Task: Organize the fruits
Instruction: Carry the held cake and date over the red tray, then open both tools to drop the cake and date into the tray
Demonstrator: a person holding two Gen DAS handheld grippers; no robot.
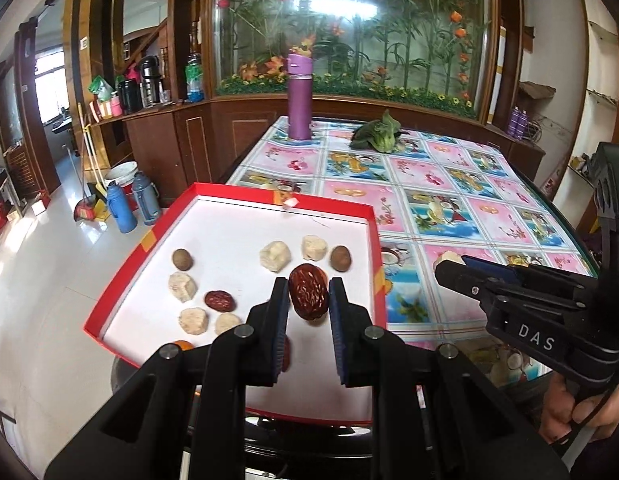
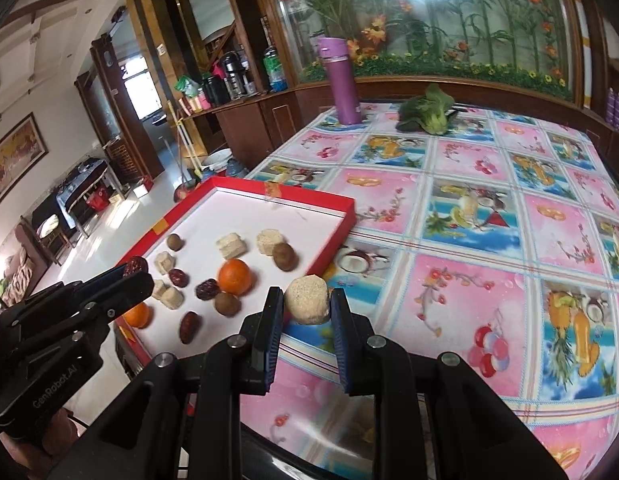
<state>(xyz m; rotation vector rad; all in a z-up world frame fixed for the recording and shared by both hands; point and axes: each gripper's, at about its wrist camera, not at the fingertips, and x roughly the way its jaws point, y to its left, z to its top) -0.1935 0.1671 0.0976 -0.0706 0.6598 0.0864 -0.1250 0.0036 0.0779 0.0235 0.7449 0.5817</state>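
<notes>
Now the left claw (image 1: 309, 300) pinches a wrinkled dark-red date (image 1: 308, 291); the right claw (image 2: 307, 302) pinches a pale speckled cake (image 2: 308, 300).

Counted inside the red-walled, white-floored cardboard tray (image 2: 285, 194): five pale crumbly cakes (image 2: 230, 245), three wrinkled dark-red dates (image 2: 178, 278), three round brown longans (image 2: 285, 255), two bright oranges (image 2: 234, 277). Held above the tray: one more date (image 1: 308, 292). Held just right of the tray: one more cake (image 2: 308, 300). Stood beyond the tray: one purple metal bottle (image 2: 343, 80), one green leafy vegetable (image 2: 427, 110).
</notes>
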